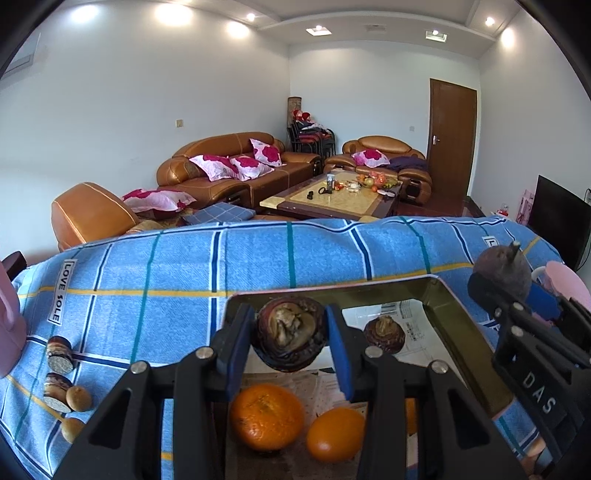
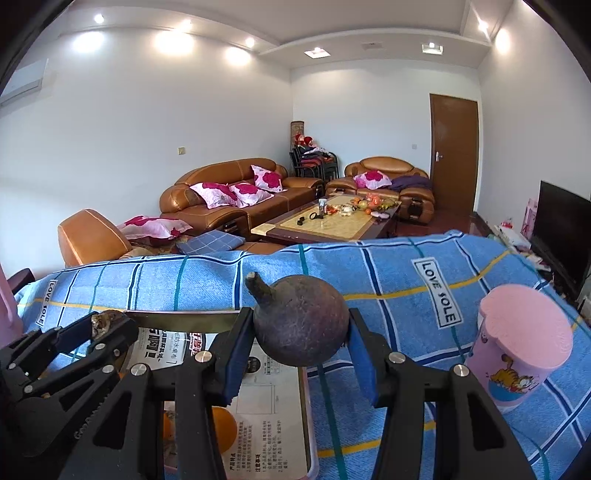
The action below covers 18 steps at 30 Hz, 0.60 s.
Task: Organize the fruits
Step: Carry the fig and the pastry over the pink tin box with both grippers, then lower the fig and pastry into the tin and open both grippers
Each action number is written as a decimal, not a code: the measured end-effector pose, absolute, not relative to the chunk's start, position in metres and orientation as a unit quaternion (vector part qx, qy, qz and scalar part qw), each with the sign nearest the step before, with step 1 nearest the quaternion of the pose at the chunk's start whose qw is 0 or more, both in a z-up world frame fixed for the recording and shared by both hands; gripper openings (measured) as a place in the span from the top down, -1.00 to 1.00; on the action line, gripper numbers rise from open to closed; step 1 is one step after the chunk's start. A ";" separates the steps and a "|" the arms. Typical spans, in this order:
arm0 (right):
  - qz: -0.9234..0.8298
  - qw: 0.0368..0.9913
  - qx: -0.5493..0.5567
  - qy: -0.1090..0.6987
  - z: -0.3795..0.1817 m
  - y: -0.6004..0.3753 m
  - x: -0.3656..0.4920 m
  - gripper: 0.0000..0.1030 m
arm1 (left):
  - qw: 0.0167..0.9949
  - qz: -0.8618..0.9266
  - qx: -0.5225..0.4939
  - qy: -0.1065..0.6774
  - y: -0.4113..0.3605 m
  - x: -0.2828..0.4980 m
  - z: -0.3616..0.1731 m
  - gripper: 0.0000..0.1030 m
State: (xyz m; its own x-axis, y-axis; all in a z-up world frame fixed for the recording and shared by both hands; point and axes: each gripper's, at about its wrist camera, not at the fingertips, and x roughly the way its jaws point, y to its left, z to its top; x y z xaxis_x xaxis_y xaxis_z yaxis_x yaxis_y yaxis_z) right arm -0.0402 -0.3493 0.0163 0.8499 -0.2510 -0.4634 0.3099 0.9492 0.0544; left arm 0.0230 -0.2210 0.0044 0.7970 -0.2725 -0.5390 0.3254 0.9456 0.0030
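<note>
Pink lidded cup [image 2: 524, 354] on blue plaid cloth [image 2: 388, 284]; brown sofas [image 1: 236, 166], coffee table [image 1: 332, 199] behind.

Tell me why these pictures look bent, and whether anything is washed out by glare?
Left wrist view: the fisheye lens bows the blue checked tablecloth and leaves black corners; the ceiling spotlights bloom white. Right wrist view: the same bending, glare on the white wall, yet the dark round stemmed fruit in the right gripper stays sharp.

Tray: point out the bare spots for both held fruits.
In the tray, bare paper lies behind the two oranges, beside the mangosteen already placed at the back. The front by the oranges is crowded. Both hand-held grippers grip mangosteens.
</note>
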 end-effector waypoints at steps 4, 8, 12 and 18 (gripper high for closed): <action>-0.129 0.957 0.068 0.249 0.011 -0.346 -0.033 -0.01 | 0.944 -0.161 0.050 0.285 -0.220 0.026 0.001 0.20; -0.120 0.956 0.056 0.262 0.006 -0.337 -0.029 -0.01 | 0.937 -0.162 0.053 0.303 -0.220 0.033 -0.005 0.20; -0.108 0.952 0.056 0.281 -0.001 -0.334 -0.023 -0.01 | 0.935 -0.164 0.056 0.310 -0.220 0.033 -0.008 0.20; -0.093 0.948 0.054 0.299 -0.004 -0.330 -0.020 -0.01 | 0.930 -0.164 0.066 0.323 -0.224 0.034 -0.010 0.20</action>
